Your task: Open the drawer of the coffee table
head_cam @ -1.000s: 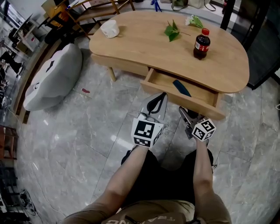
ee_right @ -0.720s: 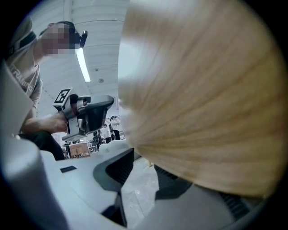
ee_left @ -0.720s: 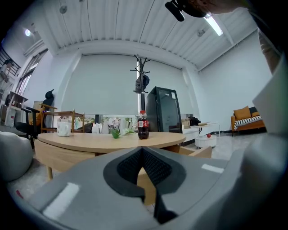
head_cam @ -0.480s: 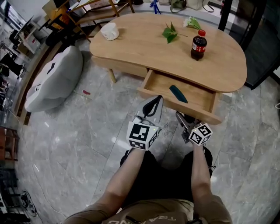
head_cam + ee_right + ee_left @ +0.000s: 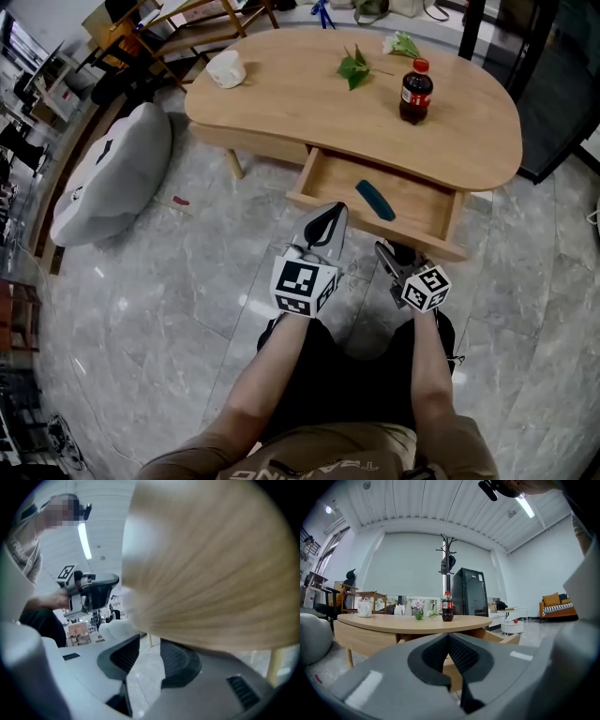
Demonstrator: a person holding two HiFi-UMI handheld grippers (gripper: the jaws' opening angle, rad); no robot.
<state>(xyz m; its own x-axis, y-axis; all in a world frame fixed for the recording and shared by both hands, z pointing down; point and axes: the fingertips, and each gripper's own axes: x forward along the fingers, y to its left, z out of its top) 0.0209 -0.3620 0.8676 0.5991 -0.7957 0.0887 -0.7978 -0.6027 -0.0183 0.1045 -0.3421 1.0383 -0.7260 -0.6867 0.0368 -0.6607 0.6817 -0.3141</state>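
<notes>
From the head view we see the coffee table (image 5: 281, 103) with its drawer (image 5: 417, 214) standing open toward us, a dark teal object (image 5: 375, 200) lying inside; the left gripper (image 5: 333, 214) and right gripper (image 5: 382, 251) hover just before its front. In the left gripper view the left gripper (image 5: 448, 644) has its jaws pressed together, holding nothing. In the right gripper view the right gripper (image 5: 150, 653) has its jaws slightly apart and empty, with a blurred wooden surface (image 5: 211, 564) close above.

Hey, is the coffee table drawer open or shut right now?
Open. The drawer stands pulled out from under the tabletop, its inside showing, with a dark teal object lying in it.
</notes>
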